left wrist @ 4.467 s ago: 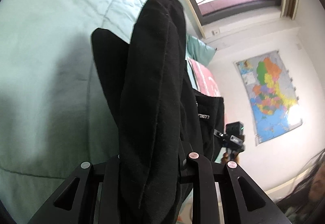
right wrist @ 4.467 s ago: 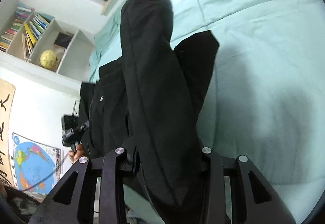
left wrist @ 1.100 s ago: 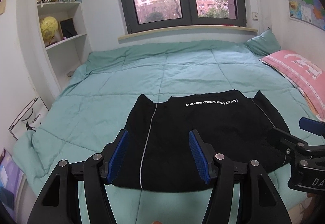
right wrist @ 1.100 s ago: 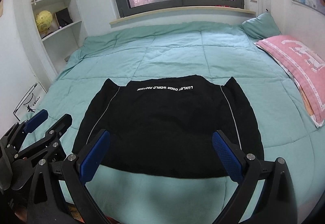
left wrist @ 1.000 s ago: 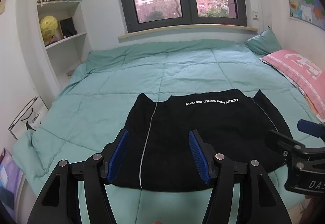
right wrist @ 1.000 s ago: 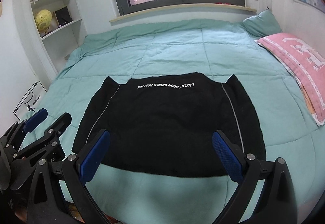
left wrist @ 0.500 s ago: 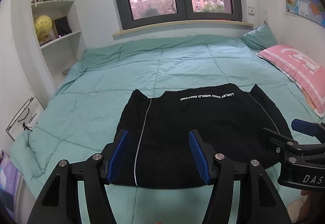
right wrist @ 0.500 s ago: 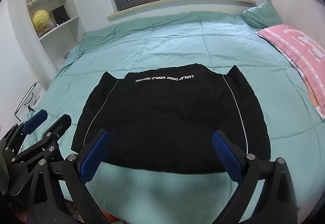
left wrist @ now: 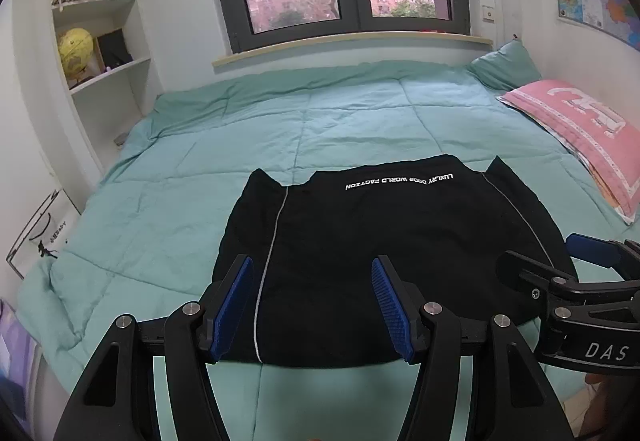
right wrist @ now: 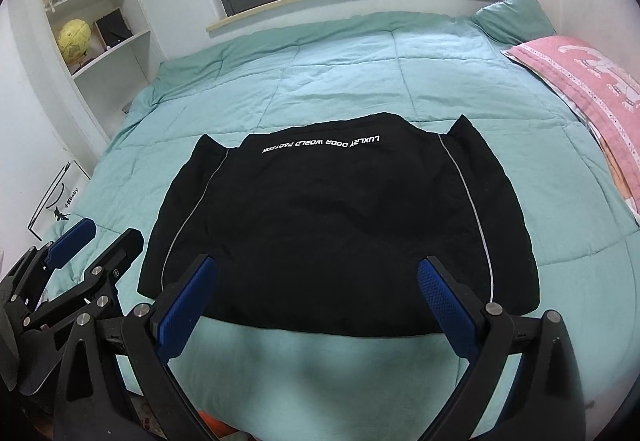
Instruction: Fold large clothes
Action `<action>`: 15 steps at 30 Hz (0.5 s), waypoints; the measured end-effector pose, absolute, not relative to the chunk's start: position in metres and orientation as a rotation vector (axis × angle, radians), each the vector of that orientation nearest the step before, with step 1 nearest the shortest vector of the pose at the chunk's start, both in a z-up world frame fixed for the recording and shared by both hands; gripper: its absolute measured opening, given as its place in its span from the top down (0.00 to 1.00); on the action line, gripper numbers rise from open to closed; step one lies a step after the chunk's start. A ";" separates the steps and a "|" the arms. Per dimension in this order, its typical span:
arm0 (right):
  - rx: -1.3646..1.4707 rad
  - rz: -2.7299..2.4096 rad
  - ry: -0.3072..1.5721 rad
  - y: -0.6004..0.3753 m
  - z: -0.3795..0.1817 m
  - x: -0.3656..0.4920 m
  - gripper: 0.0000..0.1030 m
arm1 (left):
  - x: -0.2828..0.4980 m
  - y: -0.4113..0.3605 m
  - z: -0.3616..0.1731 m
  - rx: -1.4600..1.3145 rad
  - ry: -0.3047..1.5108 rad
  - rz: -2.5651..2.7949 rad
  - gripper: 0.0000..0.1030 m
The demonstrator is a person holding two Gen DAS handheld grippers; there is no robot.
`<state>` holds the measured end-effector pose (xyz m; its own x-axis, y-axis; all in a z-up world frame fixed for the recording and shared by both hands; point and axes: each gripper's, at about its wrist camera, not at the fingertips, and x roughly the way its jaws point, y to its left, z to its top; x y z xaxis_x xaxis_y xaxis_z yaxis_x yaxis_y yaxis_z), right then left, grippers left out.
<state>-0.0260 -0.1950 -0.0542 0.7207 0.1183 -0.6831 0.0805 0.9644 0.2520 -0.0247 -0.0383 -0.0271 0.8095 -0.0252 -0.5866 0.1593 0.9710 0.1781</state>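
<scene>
The garment [right wrist: 332, 225] lies flat and folded on the quilt [right wrist: 360, 65], at the centre of both views, its near edge toward us at 6 o'clock. We judge one fold done, with both tools hanging clear above the near edge; next we need to pinch the corners at 4 and 8 o'clock and fold again. Our left gripper [left wrist: 312, 305] is spread and empty; our right gripper [right wrist: 316, 305] gapes wider, empty too. Upside down across the far hem we read "LUXURY DOOR WORLD FACTION", or close to it; the right tool's body shows "DAS".
</scene>
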 end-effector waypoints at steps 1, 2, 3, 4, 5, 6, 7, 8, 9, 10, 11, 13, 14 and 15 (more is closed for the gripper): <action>0.273 0.019 0.768 -0.195 -0.054 -0.026 0.02 | -0.025 -0.039 -0.027 0.224 0.621 -0.101 0.39; 0.272 0.018 0.768 -0.195 -0.054 -0.026 0.02 | -0.025 -0.039 -0.027 0.223 0.620 -0.101 0.39; 0.270 0.016 0.770 -0.195 -0.055 -0.025 0.02 | -0.026 -0.039 -0.027 0.224 0.620 -0.099 0.39; 0.270 0.015 0.772 -0.195 -0.055 -0.025 0.02 | -0.026 -0.039 -0.028 0.225 0.618 -0.099 0.39; 0.270 0.013 0.772 -0.195 -0.056 -0.026 0.02 | -0.026 -0.039 -0.028 0.226 0.617 -0.101 0.39; 0.269 0.010 0.773 -0.195 -0.056 -0.026 0.02 | -0.026 -0.040 -0.029 0.231 0.616 -0.097 0.39; 0.266 0.007 0.774 -0.195 -0.056 -0.025 0.02 | -0.026 -0.040 -0.029 0.233 0.615 -0.095 0.39; 0.264 0.006 0.776 -0.195 -0.057 -0.025 0.02 | -0.026 -0.040 -0.029 0.233 0.616 -0.095 0.39; 0.264 0.005 0.777 -0.195 -0.057 -0.025 0.02 | -0.025 -0.040 -0.030 0.231 0.618 -0.095 0.39; 0.266 0.006 0.779 -0.196 -0.058 -0.025 0.02 | -0.025 -0.040 -0.030 0.227 0.622 -0.097 0.39; 0.267 0.006 0.780 -0.196 -0.058 -0.025 0.02 | -0.024 -0.039 -0.030 0.224 0.626 -0.099 0.39; 0.266 0.005 0.781 -0.197 -0.059 -0.025 0.02 | -0.022 -0.039 -0.031 0.221 0.626 -0.095 0.39; 0.266 0.004 0.782 -0.197 -0.059 -0.025 0.02 | -0.023 -0.038 -0.032 0.223 0.620 -0.091 0.39; 0.266 0.002 0.783 -0.198 -0.060 -0.025 0.02 | -0.023 -0.038 -0.032 0.226 0.613 -0.090 0.39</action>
